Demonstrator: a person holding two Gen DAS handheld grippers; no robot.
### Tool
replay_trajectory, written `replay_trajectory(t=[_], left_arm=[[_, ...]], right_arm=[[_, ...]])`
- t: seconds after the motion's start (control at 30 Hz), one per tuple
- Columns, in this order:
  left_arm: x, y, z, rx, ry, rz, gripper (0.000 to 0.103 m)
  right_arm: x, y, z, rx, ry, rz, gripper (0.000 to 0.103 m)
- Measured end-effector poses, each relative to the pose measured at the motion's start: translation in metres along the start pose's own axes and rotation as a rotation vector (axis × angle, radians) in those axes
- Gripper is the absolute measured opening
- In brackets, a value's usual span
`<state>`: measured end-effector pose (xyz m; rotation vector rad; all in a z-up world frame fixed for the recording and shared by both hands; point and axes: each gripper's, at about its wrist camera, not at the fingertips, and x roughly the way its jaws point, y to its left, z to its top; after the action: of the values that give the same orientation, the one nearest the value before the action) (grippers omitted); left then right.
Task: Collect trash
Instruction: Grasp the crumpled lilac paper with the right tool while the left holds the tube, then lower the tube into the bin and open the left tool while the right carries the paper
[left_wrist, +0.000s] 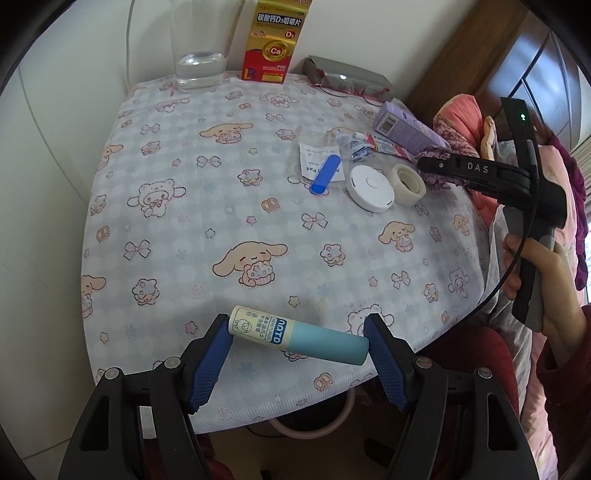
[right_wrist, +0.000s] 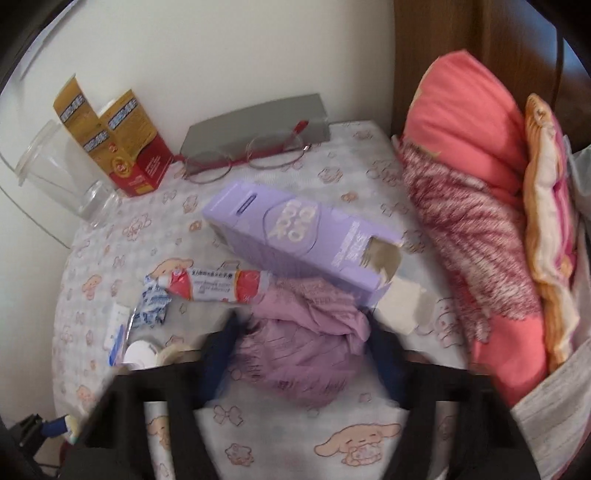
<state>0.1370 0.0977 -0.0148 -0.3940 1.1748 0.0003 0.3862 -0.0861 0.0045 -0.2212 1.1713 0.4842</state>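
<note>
The left tongs (left_wrist: 297, 347) hold a pale blue and cream tube (left_wrist: 299, 338) lengthwise, one pad at each end, low over the near edge of the worktop (left_wrist: 192, 206). The right tongs (right_wrist: 301, 343) stand at a middling gap around a crumpled purple wad (right_wrist: 299, 347) lying near the right edge of the worktop; the right wrist view is blurred, so whether the pads yet press on the wad cannot be told. Judgement: the step in hand is taking up that wad as trash. To do it well, the pads should bite the bulk of the wad rather than a loose fold, and the lift should go straight up, since the open end of the purple carton (right_wrist: 295, 236) lies just beside the wad and a red and white squeezed tube (right_wrist: 214, 290) lies touching or nearly touching its far left side; either could be dragged along. Beyond these, in the left wrist view, lie a roll of clear tape (left_wrist: 408, 183), a round white case (left_wrist: 370, 187), a blue strip (left_wrist: 325, 173) on a flat paper sachet (left_wrist: 314, 162), and a crumpled foil wrapper (right_wrist: 153, 310), all close together and likely further trash or clutter to sort. At the far edge stand a clear glass (left_wrist: 199, 70), a gold and red box (left_wrist: 275, 40), and spectacles (right_wrist: 245, 157) beside a grey case (right_wrist: 258, 118). Bedding (right_wrist: 465, 206) crowds the right side and limits the approach from there.
</note>
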Motion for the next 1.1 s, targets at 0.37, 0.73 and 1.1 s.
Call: replay_trajectory(t=[0.37,0.73,1.1], left_arm=[[-0.011,-0.005,-0.007,0.009,-0.034,-0.009,0.074],[-0.038,-0.021,-0.043,0.044,-0.098,-0.021,0.074],[-0.045,-0.037,-0.123,0.106,-0.08,-0.07,0.074]], right_arm=[[-0.061,0.0,-0.02,-0.059,-0.155,0.142,0.048],[-0.124,0.019,-0.082,-0.16,-0.179,0.27,0.048],[-0.117,0.033,-0.193,-0.173,-0.046,0.439,0.048]])
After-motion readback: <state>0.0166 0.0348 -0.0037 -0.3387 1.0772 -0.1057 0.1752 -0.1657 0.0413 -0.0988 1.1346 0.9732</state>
